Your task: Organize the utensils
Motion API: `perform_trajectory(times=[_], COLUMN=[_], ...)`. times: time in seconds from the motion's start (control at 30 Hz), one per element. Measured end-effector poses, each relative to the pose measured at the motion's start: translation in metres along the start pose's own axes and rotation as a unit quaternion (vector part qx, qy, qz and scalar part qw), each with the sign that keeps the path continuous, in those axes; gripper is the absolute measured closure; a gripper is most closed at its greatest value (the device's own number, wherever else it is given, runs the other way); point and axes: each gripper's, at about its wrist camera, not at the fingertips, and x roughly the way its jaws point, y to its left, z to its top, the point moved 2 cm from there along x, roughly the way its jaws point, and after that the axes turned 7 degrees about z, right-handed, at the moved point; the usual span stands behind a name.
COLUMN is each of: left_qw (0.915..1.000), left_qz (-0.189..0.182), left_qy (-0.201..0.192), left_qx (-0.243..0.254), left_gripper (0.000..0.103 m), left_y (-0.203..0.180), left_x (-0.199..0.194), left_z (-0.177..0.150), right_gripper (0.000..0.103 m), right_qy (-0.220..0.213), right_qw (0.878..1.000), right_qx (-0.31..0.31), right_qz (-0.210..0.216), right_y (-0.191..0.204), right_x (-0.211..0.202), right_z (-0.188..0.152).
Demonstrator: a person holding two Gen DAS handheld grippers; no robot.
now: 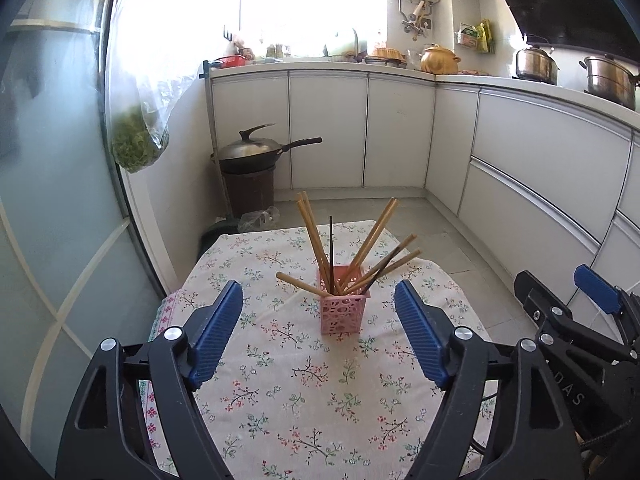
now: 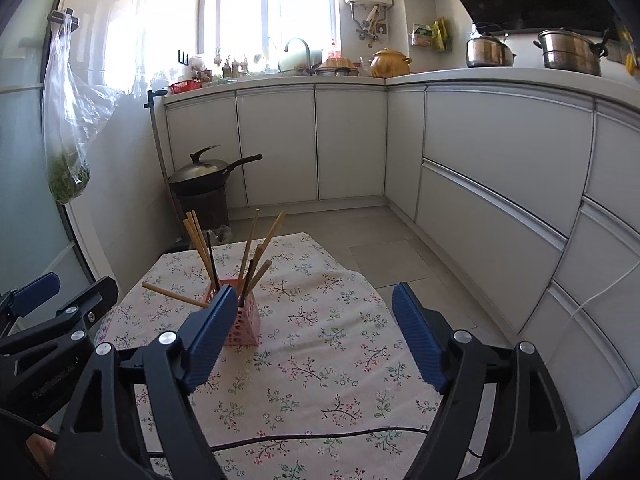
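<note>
On the table (image 1: pixel 280 400), covered by a floral cloth (image 1: pixel 304 364), a pink perforated holder (image 1: pixel 343 312) stands upright near the middle, somewhat toward the far edge. Chopsticks (image 1: pixel 370 240) stand in the holder, fanned outward: most are light wood, at least two are dark. One wooden chopstick (image 1: pixel 300 283) lies nearly level, its tip pointing toward the left edge of the table, its other end in the holder.

Left gripper (image 1: pixel 319 292): fingers spread wide apart, nothing between the blue pads (image 1: pixel 218 332). It sits above the near half of the table, with the holder framed between the pads but beyond them, not touching.

Right gripper (image 2: pixel 312 296): fingers likewise wide apart, holding nothing. Its left pad (image 2: pixel 208 340) overlaps the holder (image 2: pixel 244 326) in the right wrist view; contact cannot be determined. It sits just beside the left gripper, toward the right edge.

A black cable (image 2: pixel 320 438) crosses the near edge of the table.
</note>
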Motion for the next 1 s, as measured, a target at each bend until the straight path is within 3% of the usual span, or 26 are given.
perform_trajectory(times=[0.27, 0.5, 1.0], left_qw=[1.0000, 1.0000, 0.9974], left_qz=[-0.001, 0.000, 0.068], left_qy=[-0.002, -0.005, -0.008], left_qx=[0.003, -0.006, 0.021], left_gripper=[0.020, 0.007, 0.007], left_y=[-0.003, -0.004, -0.009], left_x=[-0.007, -0.010, -0.008], left_z=[-0.008, -0.010, -0.011], right_gripper=[0.014, 0.006, 0.006], right_qy=[-0.012, -0.015, -0.008], right_qw=[1.000, 0.999, 0.997], right_qx=[0.001, 0.007, 0.013], right_qz=[-0.017, -0.040, -0.079], right_y=[-0.009, -0.014, -0.017], right_x=[-0.017, -0.019, -0.017], right_z=[-0.006, -0.009, -0.009])
